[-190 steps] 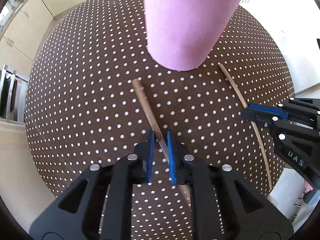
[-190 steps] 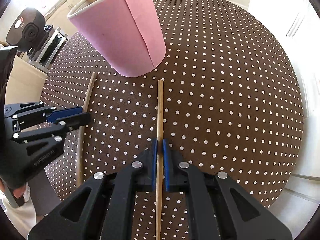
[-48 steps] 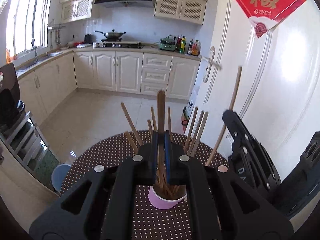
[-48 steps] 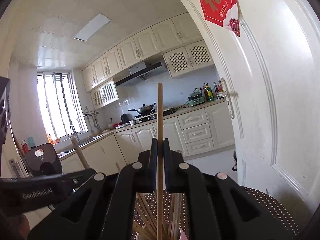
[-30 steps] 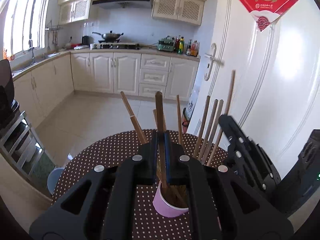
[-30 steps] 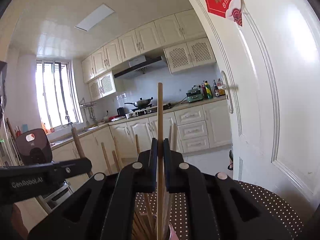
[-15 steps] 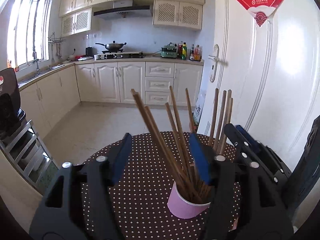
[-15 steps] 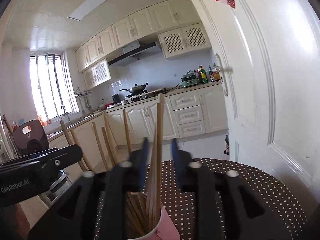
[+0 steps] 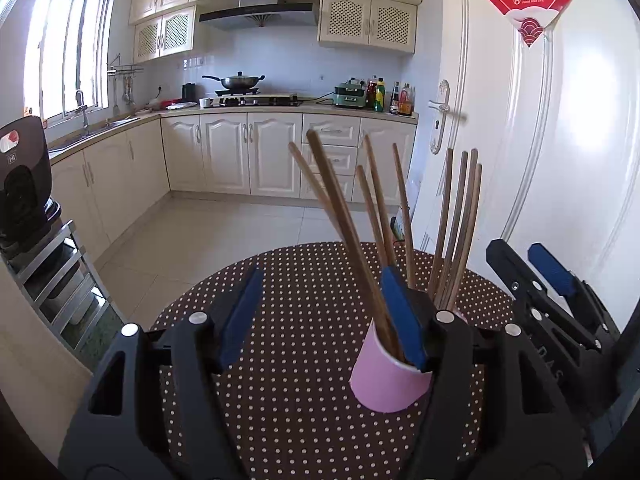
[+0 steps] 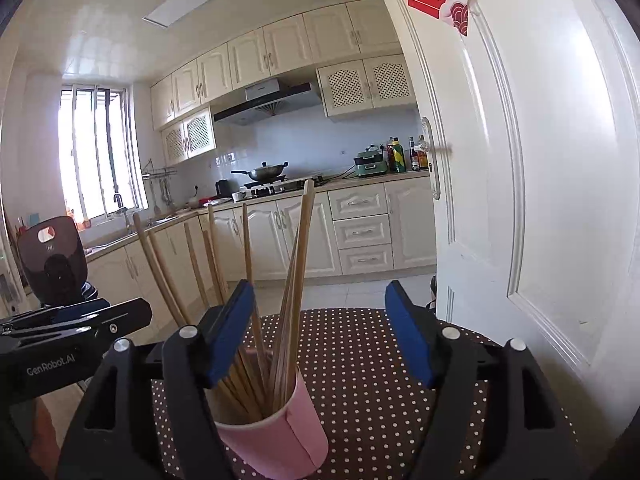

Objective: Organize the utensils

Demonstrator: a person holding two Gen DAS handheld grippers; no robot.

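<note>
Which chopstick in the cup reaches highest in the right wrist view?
The pale chopstick leaning rightward from the pink cup; its tip tops out in front of the stove counter, above all the others, which fan out lower to its left.

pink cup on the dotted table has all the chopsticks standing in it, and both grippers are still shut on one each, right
Not quite. The pink cup on the dotted table does hold the chopsticks, but neither gripper grips one. The left wrist view shows the left gripper wide open, and the right wrist view shows the right gripper wide open too, both empty.
</note>
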